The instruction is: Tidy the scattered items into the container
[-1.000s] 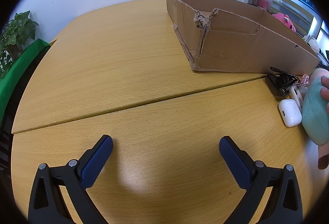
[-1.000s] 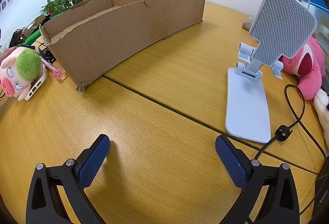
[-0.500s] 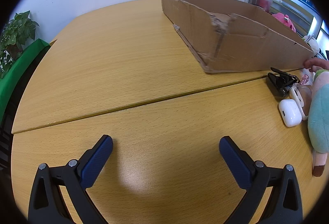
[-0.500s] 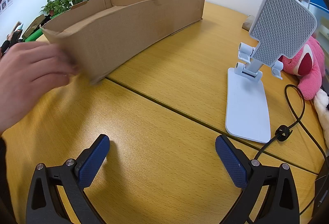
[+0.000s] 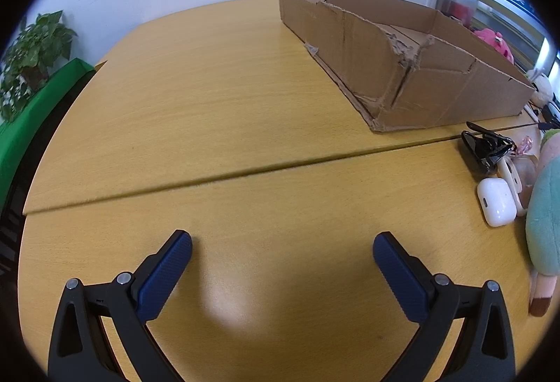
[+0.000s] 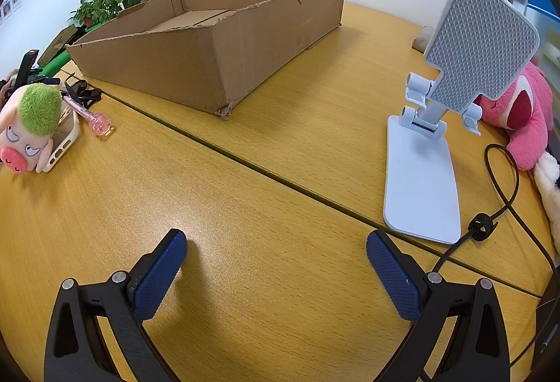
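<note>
Evidently nothing is tidied yet: the cardboard box (image 6: 210, 56) is seen empty at 12 o'clock, while the plush pig (image 6: 29, 126), pink pen (image 6: 87, 114), black clip (image 5: 484, 145) and earbud case (image 5: 496, 201) are left on the table (image 6: 266, 193). Left tongs (image 5: 282, 254) and right tongs (image 6: 276, 250) are held spread, grasping nothing.

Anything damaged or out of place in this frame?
Yes. The cardboard box has ragged top edges and a torn, crumpled near corner. The pig plush, pink pen, black clip and white earbud case still lie outside it.
</note>
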